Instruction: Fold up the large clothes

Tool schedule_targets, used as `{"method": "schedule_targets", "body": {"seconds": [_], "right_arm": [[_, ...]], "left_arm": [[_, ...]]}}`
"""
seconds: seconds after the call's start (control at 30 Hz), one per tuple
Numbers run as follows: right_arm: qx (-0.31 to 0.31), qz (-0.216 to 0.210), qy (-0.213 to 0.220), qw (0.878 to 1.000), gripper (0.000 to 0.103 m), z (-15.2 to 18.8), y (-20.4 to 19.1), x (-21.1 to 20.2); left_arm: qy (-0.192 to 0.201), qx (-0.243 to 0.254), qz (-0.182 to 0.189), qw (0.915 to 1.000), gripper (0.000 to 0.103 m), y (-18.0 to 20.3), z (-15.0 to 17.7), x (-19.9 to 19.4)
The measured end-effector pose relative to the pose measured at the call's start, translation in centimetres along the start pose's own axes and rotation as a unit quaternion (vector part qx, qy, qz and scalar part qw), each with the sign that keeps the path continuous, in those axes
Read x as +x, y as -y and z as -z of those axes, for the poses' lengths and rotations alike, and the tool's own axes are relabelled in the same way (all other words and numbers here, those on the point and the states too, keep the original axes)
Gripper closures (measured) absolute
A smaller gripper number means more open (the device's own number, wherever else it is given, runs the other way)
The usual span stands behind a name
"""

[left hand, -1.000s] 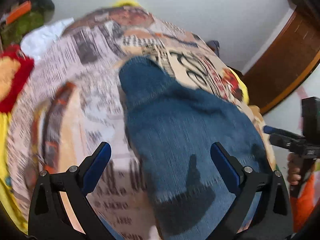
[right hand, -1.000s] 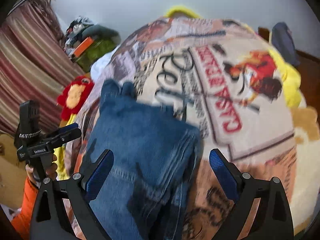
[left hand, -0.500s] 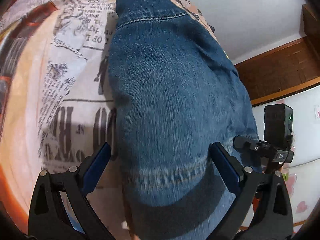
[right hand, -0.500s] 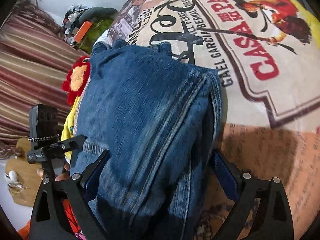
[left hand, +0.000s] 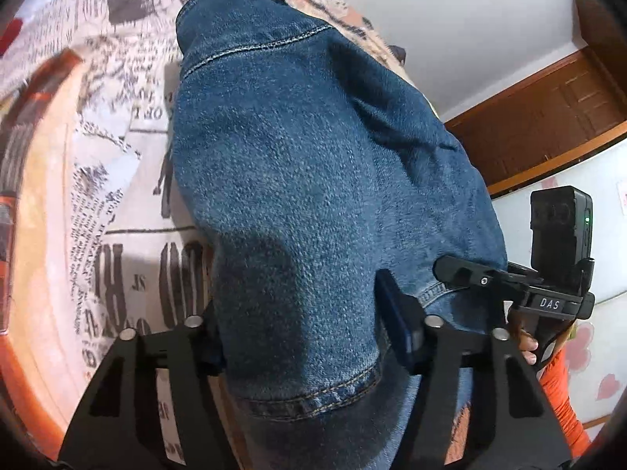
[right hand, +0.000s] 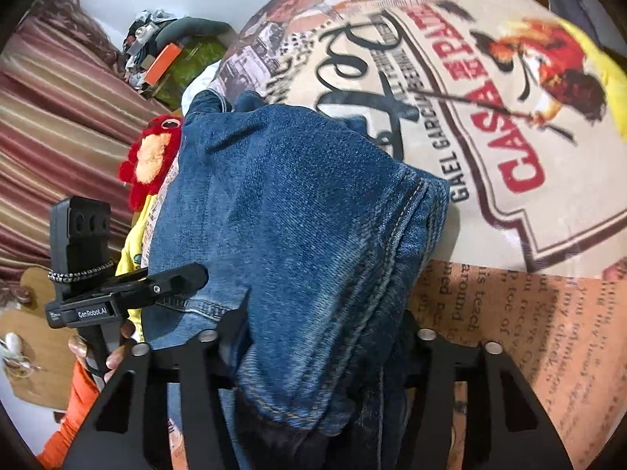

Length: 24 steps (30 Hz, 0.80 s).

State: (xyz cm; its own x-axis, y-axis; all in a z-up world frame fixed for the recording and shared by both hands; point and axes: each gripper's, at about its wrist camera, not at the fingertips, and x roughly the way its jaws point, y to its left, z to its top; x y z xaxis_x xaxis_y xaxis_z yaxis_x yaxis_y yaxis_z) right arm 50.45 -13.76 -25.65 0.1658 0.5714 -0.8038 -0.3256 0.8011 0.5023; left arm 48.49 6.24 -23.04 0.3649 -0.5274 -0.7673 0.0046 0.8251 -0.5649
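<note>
Folded blue jeans lie on a printed bedspread. In the left wrist view my left gripper is closed onto the near hem of the jeans, with denim bunched between its fingers. In the right wrist view the jeans show as a thick folded stack, and my right gripper is closed onto their near edge. Each gripper shows in the other's view: the right gripper at the right edge, the left gripper at the left.
The bedspread carries newspaper print and a red "CASA" logo. A red and yellow plush toy lies at the bed's left edge. Clutter and a striped curtain stand behind. A wooden door is at the right.
Both grippers have dropped to the near edge of the jeans and closed from wide open onto the denim.
</note>
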Motion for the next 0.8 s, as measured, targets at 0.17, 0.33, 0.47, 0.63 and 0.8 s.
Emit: {"method": "schedule_targets", "body": {"seconds": [0.17, 0.33, 0.47, 0.63, 0.8], "right_arm": [[-0.029, 0.006, 0.023, 0.999, 0.063, 0.3, -3.3, -2.7], [-0.057, -0.003, 0.048, 0.997, 0.064, 0.5, -7.6, -5.1], [-0.081, -0.015, 0.070, 0.994, 0.065, 1.0, -11.3, -6.5], [-0.104, -0.036, 0.080, 0.991, 0.065, 1.4, -16.6, -6.4], [-0.120, -0.047, 0.066, 0.990, 0.065, 2.3, -20.5, -4.1]], "left_arm": [[0.036, 0.040, -0.022, 0.9983, 0.050, 2.2, 0.7, -3.9], [0.084, 0.070, -0.040, 0.9932, 0.051, 3.6, 1.5, -9.5], [0.122, 0.086, -0.059, 0.9872, 0.051, 4.1, 2.0, -13.8], [0.152, 0.084, -0.081, 0.9814, 0.051, 2.6, 3.7, -18.3], [0.158, 0.057, -0.098, 0.9809, 0.051, -1.8, 6.2, -21.0]]}}
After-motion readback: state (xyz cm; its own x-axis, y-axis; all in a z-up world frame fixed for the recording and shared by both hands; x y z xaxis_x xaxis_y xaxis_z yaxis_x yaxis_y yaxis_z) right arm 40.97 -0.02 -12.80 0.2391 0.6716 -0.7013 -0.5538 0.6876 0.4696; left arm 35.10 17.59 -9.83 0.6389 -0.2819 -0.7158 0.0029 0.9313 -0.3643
